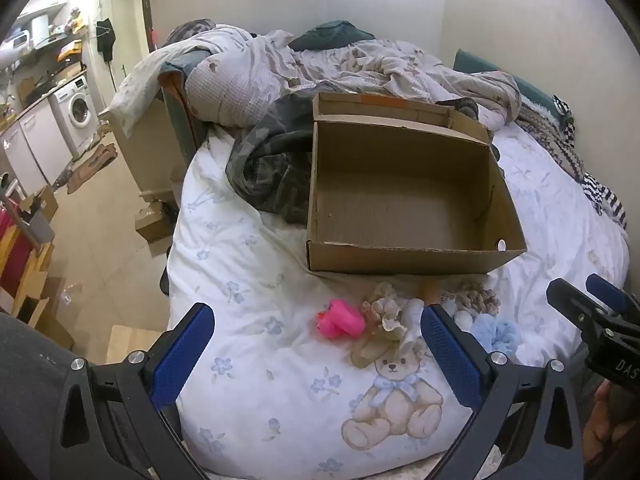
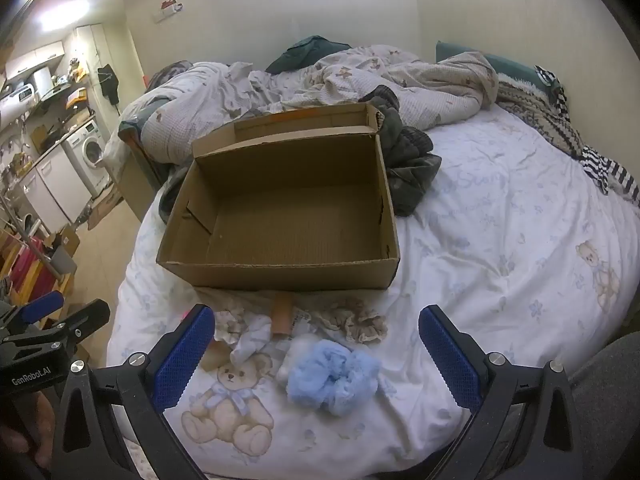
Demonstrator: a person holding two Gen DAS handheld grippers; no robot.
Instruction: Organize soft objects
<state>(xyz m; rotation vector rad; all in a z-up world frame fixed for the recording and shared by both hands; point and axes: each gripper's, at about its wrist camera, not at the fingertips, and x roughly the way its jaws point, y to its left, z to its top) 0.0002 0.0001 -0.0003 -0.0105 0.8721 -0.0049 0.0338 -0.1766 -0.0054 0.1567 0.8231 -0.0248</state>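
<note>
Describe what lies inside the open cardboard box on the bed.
The cardboard box shows only its bare corrugated floor and a loose inner flap by one side wall. The strip of floor just behind its near wall is hidden from both views.

Both wrist views look down at a slant across the bed (image 1: 248, 264) from its near edge, fairly close. The left one sits further left, so the cardboard box (image 1: 404, 256) falls right of centre; in the right view it falls left of centre. Both share the box and, probably, the same blue fluffy thing (image 2: 332, 380).
</note>
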